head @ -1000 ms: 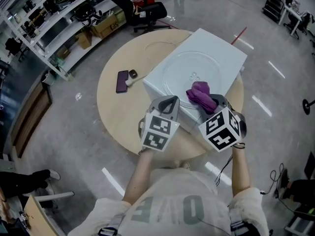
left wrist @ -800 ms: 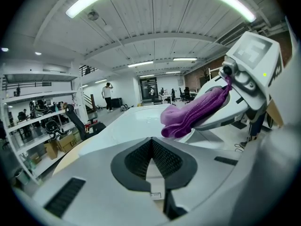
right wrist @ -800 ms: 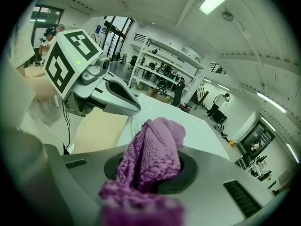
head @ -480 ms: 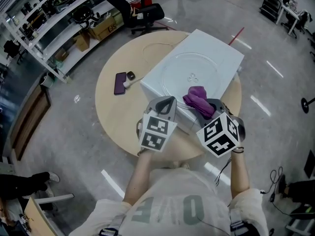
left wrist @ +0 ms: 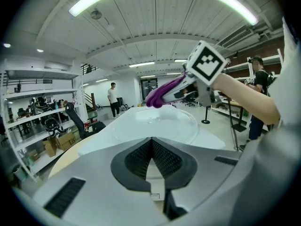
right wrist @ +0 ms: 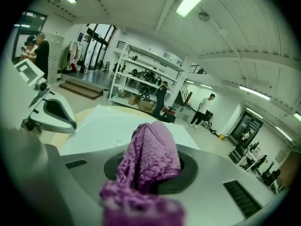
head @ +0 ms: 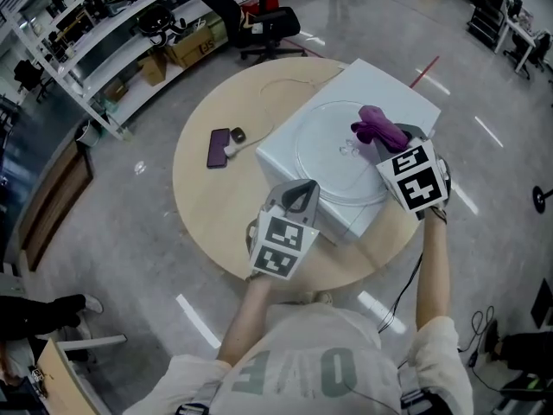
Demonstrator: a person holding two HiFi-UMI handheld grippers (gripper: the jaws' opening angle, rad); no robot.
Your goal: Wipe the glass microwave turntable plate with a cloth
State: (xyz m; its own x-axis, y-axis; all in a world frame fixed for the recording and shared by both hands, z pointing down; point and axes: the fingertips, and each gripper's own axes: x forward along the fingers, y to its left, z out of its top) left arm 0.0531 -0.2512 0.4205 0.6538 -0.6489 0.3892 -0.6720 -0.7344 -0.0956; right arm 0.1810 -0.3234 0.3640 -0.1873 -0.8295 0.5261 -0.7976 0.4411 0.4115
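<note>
Left gripper (head: 296,193), jaws together and empty, hovers at the near-left edge of the white box (head: 399,96). The glass plate (head: 328,158) lies on top of that box. Right gripper (head: 394,142) clamps the purple cloth (head: 378,126) over the plate's right rim.

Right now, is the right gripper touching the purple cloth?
Touching. In the right gripper view, the right gripper is clamped on the purple cloth.

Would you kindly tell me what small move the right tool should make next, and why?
Probably lower the right tool so the cloth presses on the plate: the cloth is clamped in its jaws and seems to hover by the plate's far rim, not clearly touching the glass.
</note>
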